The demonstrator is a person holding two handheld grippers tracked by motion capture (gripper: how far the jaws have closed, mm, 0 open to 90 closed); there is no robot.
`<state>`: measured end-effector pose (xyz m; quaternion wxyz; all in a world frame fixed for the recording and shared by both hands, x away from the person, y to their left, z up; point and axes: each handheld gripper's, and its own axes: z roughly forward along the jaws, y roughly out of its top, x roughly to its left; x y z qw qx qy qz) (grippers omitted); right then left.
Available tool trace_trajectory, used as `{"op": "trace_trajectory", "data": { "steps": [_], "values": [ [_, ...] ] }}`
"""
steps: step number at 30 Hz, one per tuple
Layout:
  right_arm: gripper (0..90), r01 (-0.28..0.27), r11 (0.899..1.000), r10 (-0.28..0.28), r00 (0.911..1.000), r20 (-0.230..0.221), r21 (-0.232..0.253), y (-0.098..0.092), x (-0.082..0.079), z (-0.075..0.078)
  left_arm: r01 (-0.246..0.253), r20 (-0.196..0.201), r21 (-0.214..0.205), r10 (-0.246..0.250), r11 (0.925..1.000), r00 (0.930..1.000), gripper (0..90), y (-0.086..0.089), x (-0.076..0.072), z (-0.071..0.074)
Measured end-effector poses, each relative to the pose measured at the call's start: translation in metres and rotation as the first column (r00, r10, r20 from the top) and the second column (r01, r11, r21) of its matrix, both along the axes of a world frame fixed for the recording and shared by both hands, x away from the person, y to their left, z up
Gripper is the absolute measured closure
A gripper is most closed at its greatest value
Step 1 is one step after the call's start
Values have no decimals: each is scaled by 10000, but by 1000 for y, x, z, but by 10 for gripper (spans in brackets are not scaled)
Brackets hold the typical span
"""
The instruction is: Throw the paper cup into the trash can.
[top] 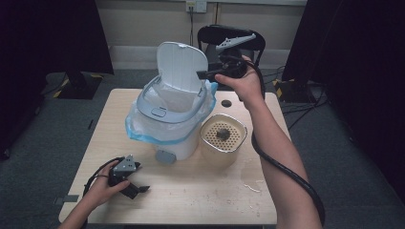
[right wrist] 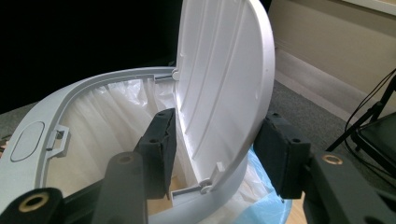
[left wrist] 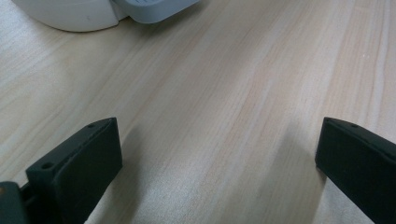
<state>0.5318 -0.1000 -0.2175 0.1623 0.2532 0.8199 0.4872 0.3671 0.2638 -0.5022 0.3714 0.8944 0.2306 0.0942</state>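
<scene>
High view: a white pedal bin [top: 167,124] stands near the middle of the tabletop [top: 191,200], a little toward its far edge, with a pale liner bag folded over its rim and its lid [top: 180,67] tipped up almost vertical. The right gripper [top: 206,74] is raised at the lid's right edge, one jaw to either side of it. A cream canister with a perforated top [top: 223,138] sits touching the bin's right side, a small dark disc [top: 226,103] lies behind it near the far right corner, and a wet patch [top: 252,180] glistens toward the near right. The left gripper [top: 136,185] rests near the near left corner, well apart from the bin. Grey carpet, a black chair [top: 232,40] beyond the far edge and a wall socket make up the room.

Left gripper view: the jaws stand spread wide over bare pale wood, nothing between them; the bin's base [left wrist: 79,14] shows at the top.

Right gripper view: the lid [right wrist: 224,84] stands between the partly spread jaws, and I cannot tell whether the pads press on it. To shut the lid well, I would judge it best to grip near the free edge, swing it down along the hinge's arc, and keep the liner [right wrist: 107,116] from catching under the rim.
</scene>
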Motion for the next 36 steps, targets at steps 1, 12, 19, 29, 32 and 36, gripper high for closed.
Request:
{"op": "trace_trajectory", "data": {
  "steps": [1,12,19,29,32,36],
  "values": [
    [504,4,10000,-4,10000,-31,95,0,0,0,-27,-13,-45,27,10000,10000,0,0,0,0],
    [524,-82,9995,82,10000,-8,298,4,-2,5,-34,-20,-53,34,10000,10000,0,0,0,0],
    [523,-290,9994,286,9994,211,210,11,-5,6,-18,-13,-54,18,10000,10000,0,0,0,0],
    [458,-1051,9940,1058,9941,235,-315,17,-22,4,-19,-36,-64,19,10000,10000,0,0,0,0],
    [443,-1130,9929,1137,9934,178,-386,19,-25,2,-19,-30,-82,19,10000,10000,0,0,0,0],
    [412,-1331,9898,1333,9911,13,-505,21,-30,-4,-15,-7,-67,15,10000,10000,0,0,0,0]
  ]
}}
